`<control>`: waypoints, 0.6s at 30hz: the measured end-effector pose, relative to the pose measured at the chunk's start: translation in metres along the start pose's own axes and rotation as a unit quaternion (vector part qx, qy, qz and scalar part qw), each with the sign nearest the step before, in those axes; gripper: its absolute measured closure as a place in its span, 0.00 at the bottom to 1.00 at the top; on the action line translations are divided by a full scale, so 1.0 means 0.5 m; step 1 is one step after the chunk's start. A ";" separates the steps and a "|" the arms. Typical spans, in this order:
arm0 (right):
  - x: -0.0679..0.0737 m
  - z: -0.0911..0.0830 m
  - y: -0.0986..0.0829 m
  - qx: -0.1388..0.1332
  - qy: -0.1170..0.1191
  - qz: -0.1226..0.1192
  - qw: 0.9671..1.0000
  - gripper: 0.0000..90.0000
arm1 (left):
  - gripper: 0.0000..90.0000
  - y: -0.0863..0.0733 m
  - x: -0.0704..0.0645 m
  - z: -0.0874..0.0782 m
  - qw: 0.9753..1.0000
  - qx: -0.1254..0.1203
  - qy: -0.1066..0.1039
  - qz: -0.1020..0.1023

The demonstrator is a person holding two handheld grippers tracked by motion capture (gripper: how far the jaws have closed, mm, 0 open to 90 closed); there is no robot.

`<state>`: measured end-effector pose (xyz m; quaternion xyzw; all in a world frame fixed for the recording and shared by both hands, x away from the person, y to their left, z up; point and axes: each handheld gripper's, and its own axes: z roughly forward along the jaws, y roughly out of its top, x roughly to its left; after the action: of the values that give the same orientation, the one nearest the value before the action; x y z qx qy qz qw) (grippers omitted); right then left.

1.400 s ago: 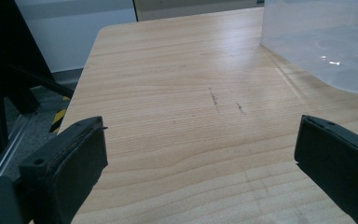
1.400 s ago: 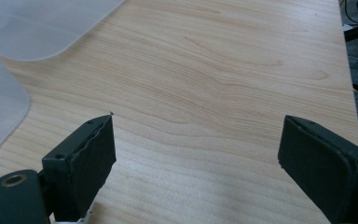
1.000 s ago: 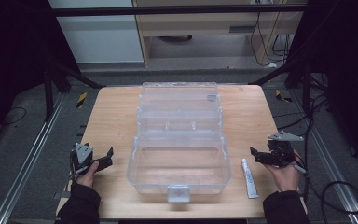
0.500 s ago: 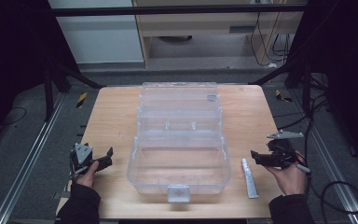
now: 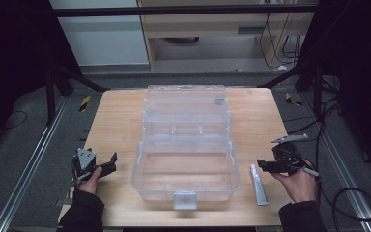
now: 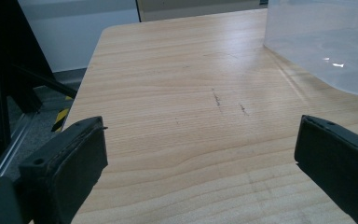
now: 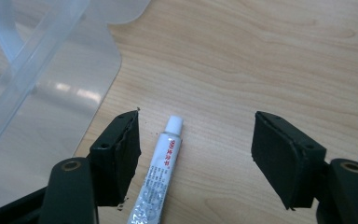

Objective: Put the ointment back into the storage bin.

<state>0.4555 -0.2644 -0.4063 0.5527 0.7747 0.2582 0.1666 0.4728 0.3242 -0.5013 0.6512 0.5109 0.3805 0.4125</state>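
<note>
The right gripper [image 7: 193, 154] has its two black jaws spread wide, empty, hanging just over a small white tube [image 7: 158, 172] that lies flat on the wooden table [image 7: 261, 56]; in the right gripper view the tube's white cap points away from the camera and the tube sits between the jaws, nearer the left one, touching neither as far as can be told. In the high view this right gripper [image 5: 263, 166] is held in the person's right hand [image 5: 299, 183] near the table's right edge, with the tube [image 5: 258, 185] just beside the clear plastic box [image 5: 186, 145]. That box stands open in the middle of the table [image 5: 116, 121], its lid tipped back toward the far side, a latch at its near wall. The left gripper [image 6: 200, 154] is likewise gaping wide and holds nothing, over bare wood, with the box's corner [image 6: 321, 42] at upper right. From above, the left gripper [image 5: 107, 164] rests in the left hand [image 5: 91, 180] near the table's left front corner, apart from the box.
</note>
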 end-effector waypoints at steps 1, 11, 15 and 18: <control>0.001 0.002 0.000 0.005 0.000 0.000 1.000 0.37 | 0.02 0.000 0.000 0.000 1.000 0.000 0.000 0.000; 0.019 0.021 0.002 0.058 0.010 0.006 0.998 0.42 | 0.02 0.000 0.000 0.000 1.000 0.000 0.000 0.000; 0.024 0.033 0.002 0.077 0.013 0.010 0.997 0.44 | 0.02 0.000 0.000 0.000 1.000 0.000 -0.001 0.000; 0.028 0.041 0.001 0.094 0.018 0.011 0.995 0.45 | 0.02 0.000 0.000 0.000 1.000 0.000 -0.001 0.000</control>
<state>0.4624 -0.2468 -0.4223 0.5694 0.7924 0.1961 0.0976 0.4728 0.3244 -0.5013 0.6517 0.5107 0.3797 0.4127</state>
